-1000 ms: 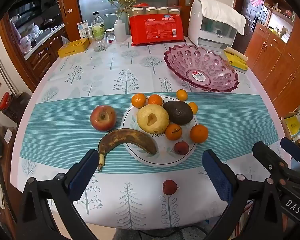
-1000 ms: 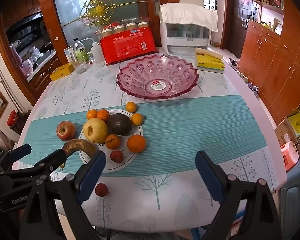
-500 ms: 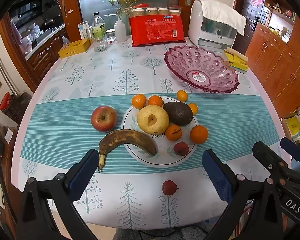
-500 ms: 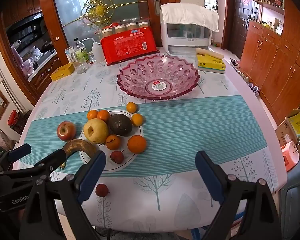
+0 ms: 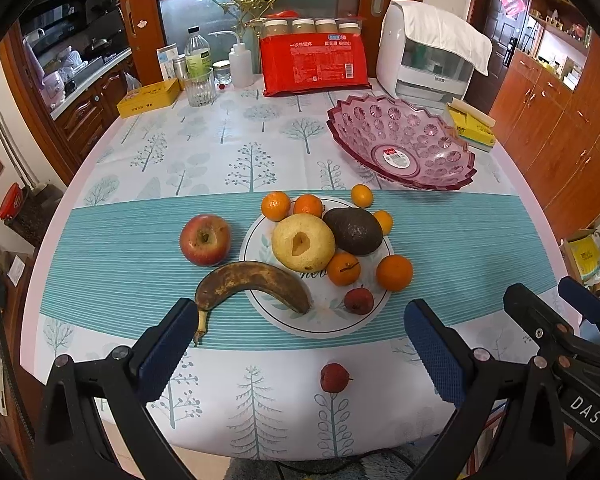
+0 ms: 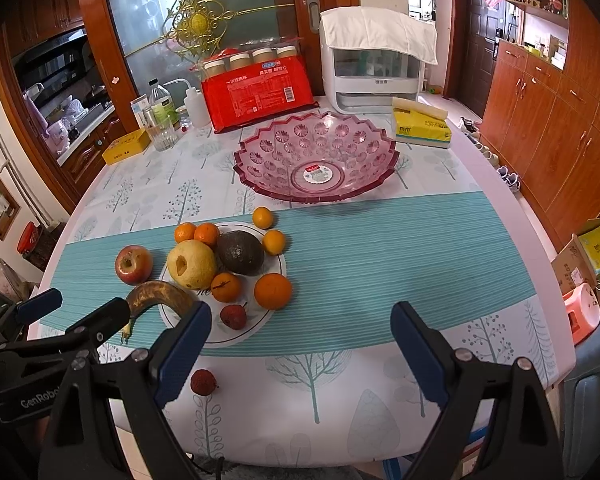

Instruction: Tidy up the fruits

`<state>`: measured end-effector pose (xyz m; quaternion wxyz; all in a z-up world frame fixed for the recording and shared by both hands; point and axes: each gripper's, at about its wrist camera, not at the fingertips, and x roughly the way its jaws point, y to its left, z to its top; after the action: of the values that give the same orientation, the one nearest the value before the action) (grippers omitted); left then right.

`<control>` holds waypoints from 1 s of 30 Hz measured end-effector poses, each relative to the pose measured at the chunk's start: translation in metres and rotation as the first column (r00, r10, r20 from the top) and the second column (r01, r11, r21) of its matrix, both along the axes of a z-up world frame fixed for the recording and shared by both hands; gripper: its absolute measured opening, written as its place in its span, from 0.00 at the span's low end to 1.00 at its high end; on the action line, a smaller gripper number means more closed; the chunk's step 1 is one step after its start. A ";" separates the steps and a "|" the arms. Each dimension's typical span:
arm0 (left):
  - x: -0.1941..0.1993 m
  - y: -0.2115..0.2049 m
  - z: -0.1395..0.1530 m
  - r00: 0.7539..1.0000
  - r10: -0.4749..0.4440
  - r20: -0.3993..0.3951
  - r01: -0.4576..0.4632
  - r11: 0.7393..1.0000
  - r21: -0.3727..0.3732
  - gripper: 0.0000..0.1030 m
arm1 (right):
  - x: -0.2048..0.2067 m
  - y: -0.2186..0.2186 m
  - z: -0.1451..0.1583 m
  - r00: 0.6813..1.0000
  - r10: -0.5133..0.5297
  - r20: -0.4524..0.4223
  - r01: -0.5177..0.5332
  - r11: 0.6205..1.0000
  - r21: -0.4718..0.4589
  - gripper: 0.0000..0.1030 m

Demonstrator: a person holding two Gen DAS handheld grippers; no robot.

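Round white plate [image 5: 332,326] holds yellow pear [image 5: 302,242], dark avocado [image 5: 354,231], oranges; brown overripe banana [image 5: 252,282] overhangs its left rim. Left tongs [image 5: 296,354] and right tongs [image 6: 300,346] gape, empty.

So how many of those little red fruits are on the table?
2. One little red fruit lies on the white plate near the front rim; the other sits alone on the tablecloth, nearer the camera. More may hide behind bigger fruit.

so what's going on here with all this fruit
A person holds two grippers, left gripper and right gripper, both open and empty, over the table's near edge. Fruit sits on and around the white plate: pear, avocado, banana, oranges. The apple lies beside it. The pink glass bowl is empty.
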<state>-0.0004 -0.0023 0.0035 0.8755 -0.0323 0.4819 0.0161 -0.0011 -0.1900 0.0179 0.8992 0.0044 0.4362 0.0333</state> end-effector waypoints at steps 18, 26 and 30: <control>0.001 0.000 -0.002 1.000 0.007 -0.009 -0.008 1.000 -0.008 0.99 | 0.006 0.001 0.008 1.000 0.015 0.008 -0.015 1.000 0.011 0.89; 0.001 0.000 -0.001 1.000 0.006 -0.004 -0.006 1.000 -0.004 0.99 | 0.005 0.001 0.005 1.000 0.022 0.010 -0.022 1.000 0.018 0.89; 0.001 0.001 0.001 1.000 0.007 0.004 -0.007 1.000 -0.001 0.99 | 0.005 0.001 0.006 1.000 0.022 0.011 -0.022 1.000 0.016 0.89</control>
<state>0.0003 -0.0013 0.0050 0.8763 -0.0346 0.4802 0.0188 0.0039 -0.1888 0.0235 0.9011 0.0068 0.4311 0.0467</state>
